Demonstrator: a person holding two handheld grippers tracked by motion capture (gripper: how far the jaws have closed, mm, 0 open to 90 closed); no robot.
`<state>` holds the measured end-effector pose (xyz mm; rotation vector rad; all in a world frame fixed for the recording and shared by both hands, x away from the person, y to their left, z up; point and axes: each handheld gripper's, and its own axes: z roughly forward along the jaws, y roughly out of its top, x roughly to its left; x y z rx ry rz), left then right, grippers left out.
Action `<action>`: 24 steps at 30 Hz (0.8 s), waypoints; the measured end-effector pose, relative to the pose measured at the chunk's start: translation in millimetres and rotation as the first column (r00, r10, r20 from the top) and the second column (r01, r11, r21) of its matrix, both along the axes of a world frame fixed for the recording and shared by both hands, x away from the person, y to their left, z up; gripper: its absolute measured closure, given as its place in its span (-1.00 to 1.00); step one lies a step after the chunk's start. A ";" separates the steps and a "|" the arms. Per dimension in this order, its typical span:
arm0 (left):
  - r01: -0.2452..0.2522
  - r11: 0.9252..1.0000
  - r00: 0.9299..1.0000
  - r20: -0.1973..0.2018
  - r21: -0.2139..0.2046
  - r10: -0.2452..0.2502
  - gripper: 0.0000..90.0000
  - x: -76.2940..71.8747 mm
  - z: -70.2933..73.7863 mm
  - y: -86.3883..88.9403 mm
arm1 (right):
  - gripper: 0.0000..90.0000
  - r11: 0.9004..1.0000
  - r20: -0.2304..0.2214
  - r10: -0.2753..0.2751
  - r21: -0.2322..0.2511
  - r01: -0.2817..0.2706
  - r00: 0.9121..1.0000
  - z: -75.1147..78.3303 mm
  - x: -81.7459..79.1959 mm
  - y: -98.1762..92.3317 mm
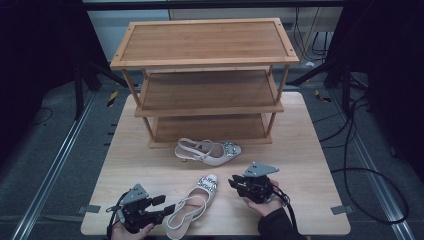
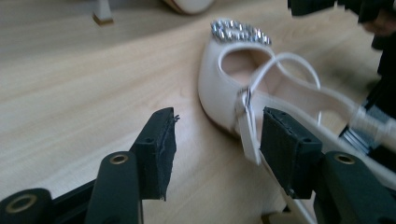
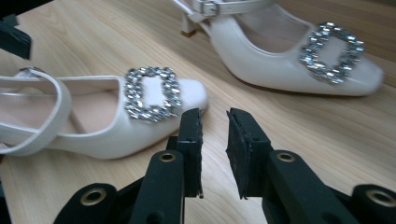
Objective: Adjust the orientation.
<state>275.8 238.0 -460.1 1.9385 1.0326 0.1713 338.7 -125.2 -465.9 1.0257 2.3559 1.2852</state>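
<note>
High view: near the tabletop's front edge, the left gripper [image 1: 167, 206] has its jaws apart at the heel strap of a cream slingback shoe with a rhinestone buckle [image 1: 197, 200], gripping nothing. Just right of its toe, the right gripper [image 1: 233, 183] has jaws slightly apart and empty. Farther back, a matching shoe [image 1: 210, 150] lies before the wooden three-tier rack [image 1: 205, 62].

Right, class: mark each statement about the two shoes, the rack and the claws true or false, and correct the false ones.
1. Both shoes lie on the table. True.
2. The near shoe sits on the rack. False: it lies on the table between the claws.
3. The far shoe lies before the rack's bottom shelf. True.
4. The right claw grips the near shoe's toe. False: its jaws are empty, beside the toe.
5. The left claw is clamped shut. False: it is open.
</note>
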 end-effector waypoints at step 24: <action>0.041 0.980 0.998 -0.048 0.193 -0.032 0.38 15.7 0.3 -63.4 | 0.34 0.990 0.033 -0.143 -0.013 0.143 0.989 -3.2 11.5 -51.0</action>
